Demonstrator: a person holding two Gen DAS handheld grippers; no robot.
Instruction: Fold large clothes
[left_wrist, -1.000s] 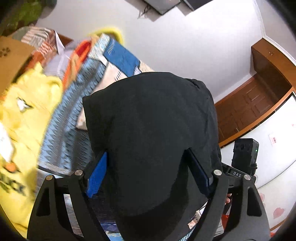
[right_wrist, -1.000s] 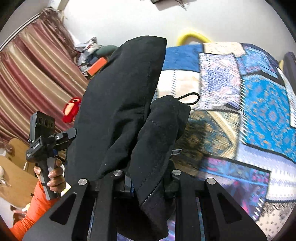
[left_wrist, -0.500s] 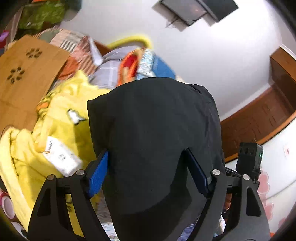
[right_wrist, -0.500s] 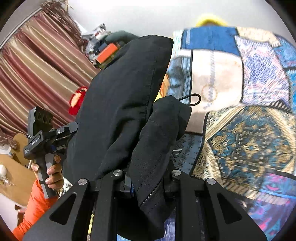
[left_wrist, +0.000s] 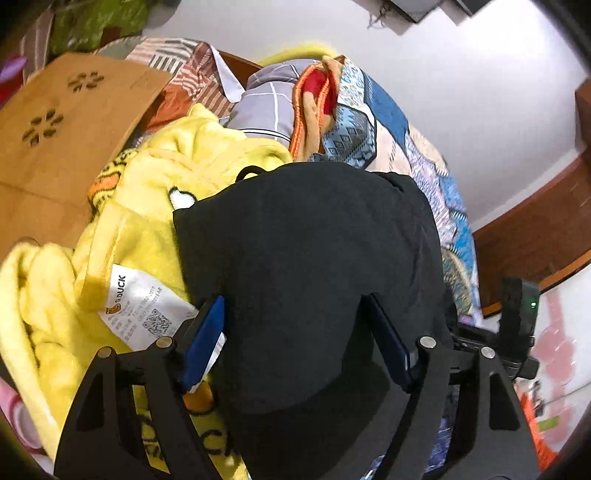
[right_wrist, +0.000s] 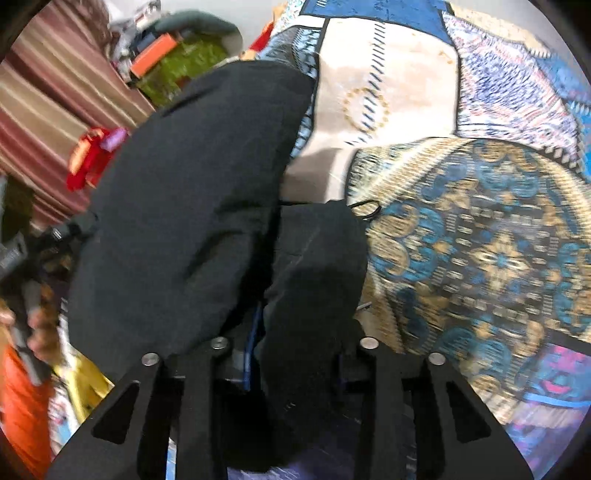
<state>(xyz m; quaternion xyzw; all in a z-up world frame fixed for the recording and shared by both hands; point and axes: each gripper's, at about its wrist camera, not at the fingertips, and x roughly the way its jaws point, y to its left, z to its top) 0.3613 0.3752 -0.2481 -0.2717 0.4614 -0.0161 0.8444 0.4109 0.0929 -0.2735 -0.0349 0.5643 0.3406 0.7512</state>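
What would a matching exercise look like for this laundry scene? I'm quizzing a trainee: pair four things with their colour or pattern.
Things:
1. garment held in the left hand-held gripper
2. fleece robe
3. bedspread
4. curtain

Colours or patterns:
A. blue patchwork
B. red-brown stripes
C. black
D. yellow

Pairs: 1-C, 2-D, 3-A, 4-B. The garment is black, and the right hand-held gripper clamps it too.

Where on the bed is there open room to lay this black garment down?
The patchwork quilt lies bare right of the black garment. The left side is crowded: the yellow duck robe, grey checked cloth and wooden board.
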